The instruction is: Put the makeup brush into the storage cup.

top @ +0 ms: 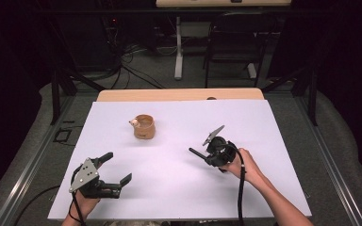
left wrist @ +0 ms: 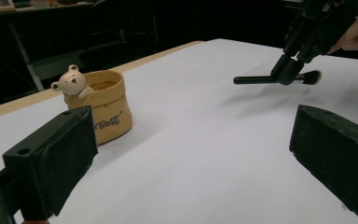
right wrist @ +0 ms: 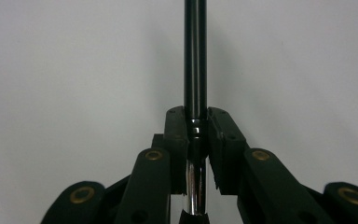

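Note:
A black-handled brush (right wrist: pixel 195 56) with a silver ferrule is clamped between the jaws of my right gripper (right wrist: pixel 195 128). In the high view the right gripper (top: pixel 208 154) hovers right of centre, and the brush handle (top: pixel 195 152) points left over the white sheet. A tan sack-shaped pot (top: pixel 144 127) with a small bear on its rim stands upright at the left centre, apart from both grippers. My left gripper (top: pixel 118 166) is open near the front left with nothing between its pads. From the left gripper view, the pot (left wrist: pixel 103 107) stands ahead left and the brush (left wrist: pixel 261 79) ahead right.
A white sheet (top: pixel 179 188) covers the wooden table (top: pixel 179 94). Beyond the far edge stand a dark chair (top: pixel 235 42) and a white table leg (top: pixel 178 52), with cables on the floor. Metal frame rails (top: pixel 33 165) run along both sides.

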The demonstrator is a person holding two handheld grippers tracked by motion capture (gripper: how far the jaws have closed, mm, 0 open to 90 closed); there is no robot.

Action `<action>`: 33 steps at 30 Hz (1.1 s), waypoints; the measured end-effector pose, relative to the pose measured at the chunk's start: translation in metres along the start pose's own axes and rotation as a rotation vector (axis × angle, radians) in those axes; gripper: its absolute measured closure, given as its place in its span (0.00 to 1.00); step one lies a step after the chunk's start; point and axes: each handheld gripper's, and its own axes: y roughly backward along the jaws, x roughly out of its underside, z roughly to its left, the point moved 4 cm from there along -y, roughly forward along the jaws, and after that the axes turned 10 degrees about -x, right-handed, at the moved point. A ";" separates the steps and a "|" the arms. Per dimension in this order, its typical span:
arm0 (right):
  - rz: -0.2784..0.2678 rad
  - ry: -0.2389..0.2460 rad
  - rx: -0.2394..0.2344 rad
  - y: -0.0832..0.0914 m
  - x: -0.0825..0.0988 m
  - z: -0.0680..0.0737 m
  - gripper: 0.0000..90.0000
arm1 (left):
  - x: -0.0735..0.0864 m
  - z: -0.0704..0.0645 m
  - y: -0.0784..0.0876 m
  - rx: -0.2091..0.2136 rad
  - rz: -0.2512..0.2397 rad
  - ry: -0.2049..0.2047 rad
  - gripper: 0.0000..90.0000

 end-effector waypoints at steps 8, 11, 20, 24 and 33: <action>-0.008 0.020 -0.010 0.003 -0.002 0.000 0.87 | 0.000 0.000 -0.001 0.005 0.013 -0.001 0.01; -0.004 0.035 -0.014 0.006 -0.004 0.000 0.87 | 0.000 -0.001 -0.001 0.004 0.013 -0.001 0.01; 0.044 0.106 -0.021 0.013 -0.015 0.002 0.87 | 0.001 -0.004 -0.003 0.026 0.032 -0.014 0.00; 0.088 0.175 -0.023 0.019 -0.021 0.000 0.87 | 0.002 -0.004 -0.004 0.042 0.042 -0.021 0.00; 0.171 0.262 -0.023 0.023 -0.025 -0.004 0.87 | -0.003 -0.006 -0.009 0.112 0.064 -0.019 0.00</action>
